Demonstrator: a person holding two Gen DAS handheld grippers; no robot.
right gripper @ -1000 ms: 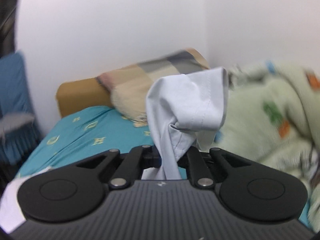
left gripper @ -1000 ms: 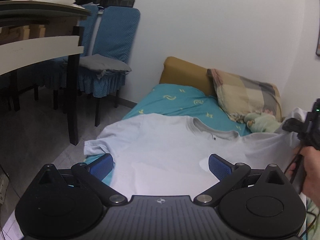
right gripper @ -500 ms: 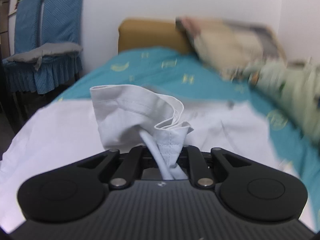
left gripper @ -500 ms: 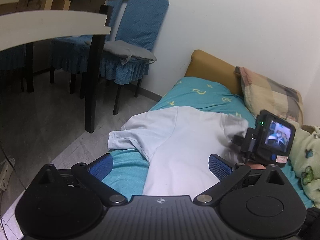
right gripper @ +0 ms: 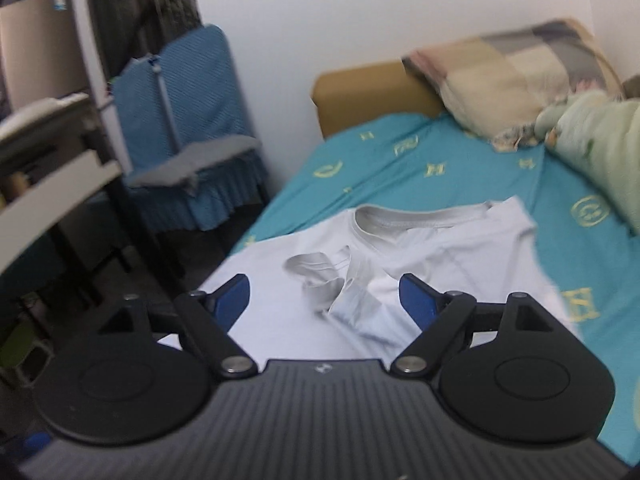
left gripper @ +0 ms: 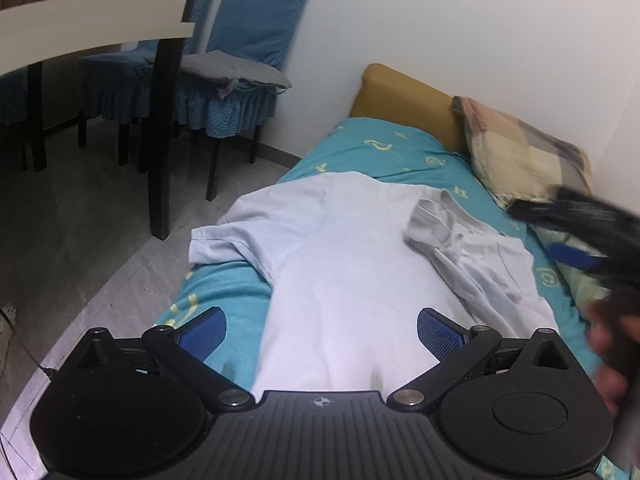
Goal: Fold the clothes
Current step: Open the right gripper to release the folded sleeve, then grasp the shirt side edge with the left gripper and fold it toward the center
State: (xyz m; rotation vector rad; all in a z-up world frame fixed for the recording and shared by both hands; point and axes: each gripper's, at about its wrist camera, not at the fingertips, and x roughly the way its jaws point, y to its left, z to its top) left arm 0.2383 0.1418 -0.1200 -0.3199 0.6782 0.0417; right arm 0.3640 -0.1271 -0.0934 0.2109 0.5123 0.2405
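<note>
A pale grey T-shirt (left gripper: 352,264) lies spread on the teal bed sheet (left gripper: 224,296). Its right sleeve (left gripper: 436,224) is folded inward onto the body; the left sleeve (left gripper: 224,236) hangs over the bed's edge. My left gripper (left gripper: 320,330) is open and empty above the shirt's lower part. My right gripper (right gripper: 324,300) is open and empty just above the crumpled folded sleeve (right gripper: 336,284), below the collar (right gripper: 416,220). The right gripper (left gripper: 588,240) also shows blurred at the right in the left wrist view.
A checked pillow (left gripper: 524,156) and a green patterned blanket (right gripper: 592,148) lie at the bed's head by the mustard headboard (left gripper: 400,100). A blue-covered chair (left gripper: 240,64) and a dark-legged table (left gripper: 160,128) stand on the grey floor left of the bed.
My right gripper carried the sleeve across onto the shirt's body, opened and let it go. My left gripper stayed open and shifted its view slightly.
</note>
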